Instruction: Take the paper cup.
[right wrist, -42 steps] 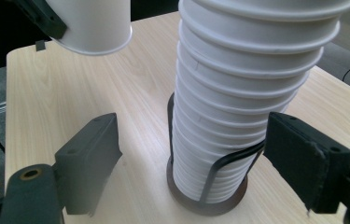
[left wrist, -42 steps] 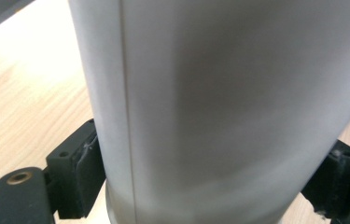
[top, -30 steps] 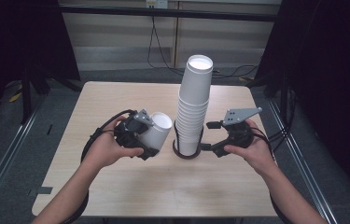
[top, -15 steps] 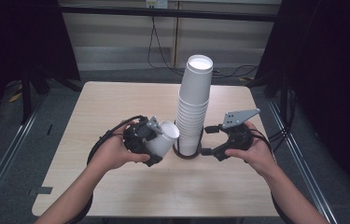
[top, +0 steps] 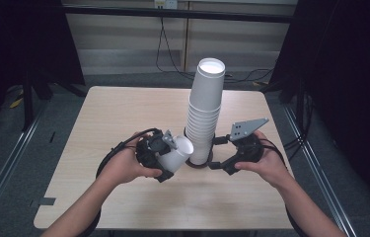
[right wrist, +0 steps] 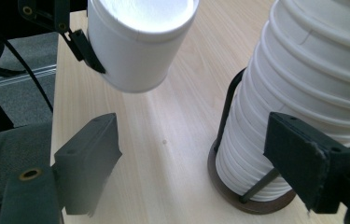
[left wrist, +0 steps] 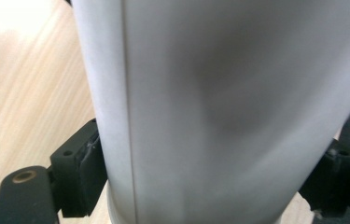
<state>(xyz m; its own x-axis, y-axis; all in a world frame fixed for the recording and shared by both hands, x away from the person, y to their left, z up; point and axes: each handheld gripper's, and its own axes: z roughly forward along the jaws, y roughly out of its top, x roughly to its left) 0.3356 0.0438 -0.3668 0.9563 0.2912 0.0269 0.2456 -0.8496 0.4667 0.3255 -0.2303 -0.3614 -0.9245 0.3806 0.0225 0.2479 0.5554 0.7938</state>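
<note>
Room: dark surroundings, a pale wall panel with hanging cables behind, grey floor on both sides.

Surface (top: 123, 113): light wood with rounded corners. The back half and the left side lie bare; the near edge in front of both hands is open too.

Stack of cups (top: 203, 113): white paper cups, tall, leaning slightly right at the top. It stands in a dark round holder (top: 200, 165) with thin wire uprights, at mid-surface, between the two hands.

Right claw (top: 217, 154): spread, nothing between the jaws. It sits just right of the holder, low against the base of the stack; in the right gripper view one jaw is near the lowest cups, and I cannot tell whether it touches them.

Left claw (top: 172, 160): pinches a single cup (top: 177, 154) across its body. The cup is tilted, mouth up and toward the stack, just left of the holder, off the surface.

Change from a second ago: the left hand with the cup now sits nearer the front edge and lower. Its jaws have just been closing, cup between them. Right hand unchanged.
</note>
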